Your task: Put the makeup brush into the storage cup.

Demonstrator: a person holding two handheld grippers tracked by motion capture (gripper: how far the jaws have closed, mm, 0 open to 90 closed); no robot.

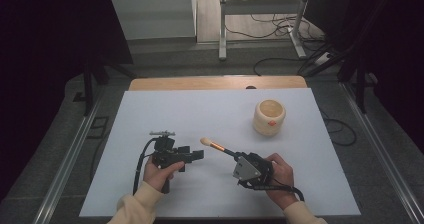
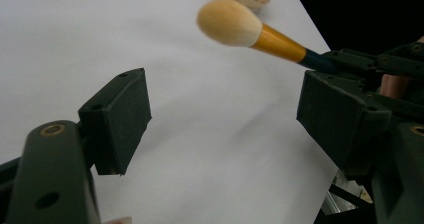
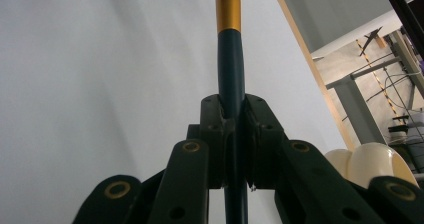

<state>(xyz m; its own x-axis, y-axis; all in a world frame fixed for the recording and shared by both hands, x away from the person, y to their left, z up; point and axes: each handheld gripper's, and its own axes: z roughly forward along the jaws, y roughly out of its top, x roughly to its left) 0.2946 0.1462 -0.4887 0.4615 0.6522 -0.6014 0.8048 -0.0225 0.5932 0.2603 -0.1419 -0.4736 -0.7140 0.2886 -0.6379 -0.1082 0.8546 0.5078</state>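
Observation:
A makeup brush (image 1: 216,146) with a cream head, gold ferrule and dark blue handle is held off the white table cover, head pointing up-left. My right gripper (image 1: 236,156) is shut on its handle; in the right gripper view the handle (image 3: 231,59) runs straight up between the closed pads of the gripper (image 3: 232,111). My left gripper (image 1: 196,154) is held just left of the brush, pointing right, jaws open with nothing between them. The left gripper view shows its wide-apart jaws (image 2: 230,109), with the brush head (image 2: 229,23) above them and the right gripper (image 2: 370,61) at the upper right.
A pale wooden cup (image 1: 269,116) stands upright at the back right of the white cover (image 1: 165,109); its side shows low in the right gripper view (image 3: 370,161). The table's wooden far edge (image 1: 215,82) lies behind. Beyond are floor cables and a metal stand.

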